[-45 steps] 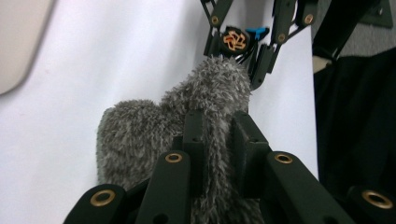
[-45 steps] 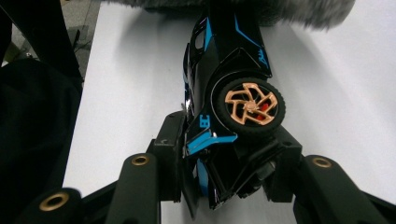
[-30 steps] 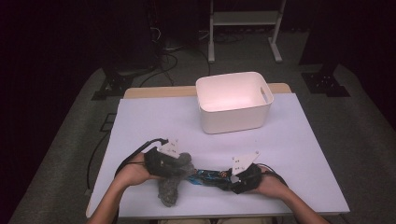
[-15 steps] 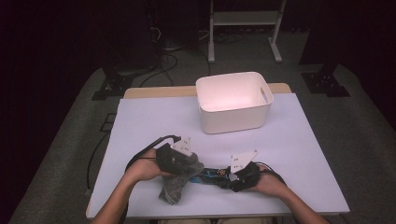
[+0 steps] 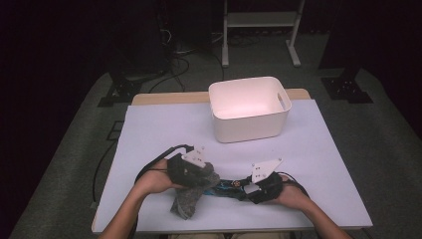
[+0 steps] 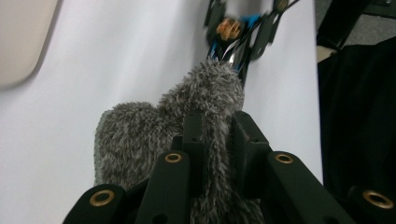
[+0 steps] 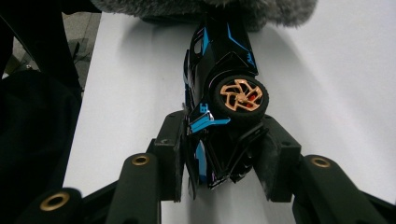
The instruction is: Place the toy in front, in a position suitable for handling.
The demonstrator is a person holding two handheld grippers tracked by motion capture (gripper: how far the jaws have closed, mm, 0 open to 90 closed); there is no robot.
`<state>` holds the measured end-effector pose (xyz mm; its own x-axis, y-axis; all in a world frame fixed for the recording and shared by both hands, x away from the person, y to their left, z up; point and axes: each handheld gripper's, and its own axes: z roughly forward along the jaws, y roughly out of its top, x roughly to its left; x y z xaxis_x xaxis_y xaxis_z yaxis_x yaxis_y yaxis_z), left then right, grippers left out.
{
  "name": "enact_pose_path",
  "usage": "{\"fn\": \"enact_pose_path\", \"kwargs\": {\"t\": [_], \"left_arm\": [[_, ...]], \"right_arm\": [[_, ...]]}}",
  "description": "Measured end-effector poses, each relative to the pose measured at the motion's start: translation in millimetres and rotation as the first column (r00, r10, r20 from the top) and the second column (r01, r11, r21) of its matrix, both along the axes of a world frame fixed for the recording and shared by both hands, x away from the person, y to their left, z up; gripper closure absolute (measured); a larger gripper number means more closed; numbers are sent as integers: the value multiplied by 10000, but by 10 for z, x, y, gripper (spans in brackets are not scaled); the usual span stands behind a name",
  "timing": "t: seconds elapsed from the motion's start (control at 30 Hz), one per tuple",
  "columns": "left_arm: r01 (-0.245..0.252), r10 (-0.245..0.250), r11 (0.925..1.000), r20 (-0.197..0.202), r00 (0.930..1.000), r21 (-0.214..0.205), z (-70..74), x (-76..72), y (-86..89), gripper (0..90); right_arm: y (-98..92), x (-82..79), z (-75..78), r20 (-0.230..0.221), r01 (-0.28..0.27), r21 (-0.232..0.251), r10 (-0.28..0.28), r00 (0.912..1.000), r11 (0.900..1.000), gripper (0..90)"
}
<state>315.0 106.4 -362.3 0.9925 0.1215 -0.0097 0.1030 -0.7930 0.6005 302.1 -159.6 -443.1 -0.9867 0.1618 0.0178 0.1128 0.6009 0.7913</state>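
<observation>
A black and blue toy car [image 5: 226,186] with gold wheels lies on its side near the table's front edge. My right gripper [image 5: 245,188] is shut on its rear end [image 7: 219,149], one pad on each side. My left gripper [image 5: 210,177] is shut on a grey fuzzy cloth [image 5: 189,203]. In the left gripper view the cloth [image 6: 154,135] bulges out from between my left gripper's [image 6: 217,135] pads, and its tip touches the car [image 6: 240,32]. In the right gripper view the cloth [image 7: 210,7] covers the car's front.
A white plastic bin [image 5: 249,107] stands at the back middle of the white table [image 5: 159,129], with open tabletop between it and my hands. The person's dark clothing [image 7: 32,121] is close to the front edge.
My left hand has moved a little to the right and away from the front edge, carrying the cloth over the car's front. The right hand and the car have stayed put.
</observation>
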Motion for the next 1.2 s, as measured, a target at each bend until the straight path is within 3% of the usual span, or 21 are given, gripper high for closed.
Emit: {"fn": "enact_pose_path", "kwargs": {"t": [0.17,0.2,0.27,0.5,0.67,0.77,0.93,1.2], "left_arm": [[416,-424,9985,202,9989,364,-15,-1,-224,773],[564,-583,9963,281,9979,642,-56,-1,-303,772],[636,-656,9958,289,9974,663,-47,8,-289,773],[188,-187,9997,-76,9998,155,-60,53,-58,772],[132,-132,9999,-41,9999,90,-65,48,-31,772],[138,-138,9998,-22,9999,131,-61,51,-42,771],[154,-153,9997,-37,9999,185,-56,42,-79,768],[688,-686,9974,-97,9976,200,-52,56,-351,769]], "right_arm": [[3,-8,0,69,9,-16,-9,10000,10000,566],[3,-11,-1,82,36,-13,-36,10000,10000,565],[0,-11,-1,73,46,-3,-46,10000,10000,565],[1,-17,6,109,9,-76,-8,9999,10000,567],[-10,-10,5,19,49,-51,-49,10000,10000,559],[-46,-9,-1,6,188,-105,-188,9998,9998,524],[-99,-25,5,-20,170,-65,-170,9999,9998,569],[-84,-31,4,-40,184,-56,-185,9998,9998,573]]}}
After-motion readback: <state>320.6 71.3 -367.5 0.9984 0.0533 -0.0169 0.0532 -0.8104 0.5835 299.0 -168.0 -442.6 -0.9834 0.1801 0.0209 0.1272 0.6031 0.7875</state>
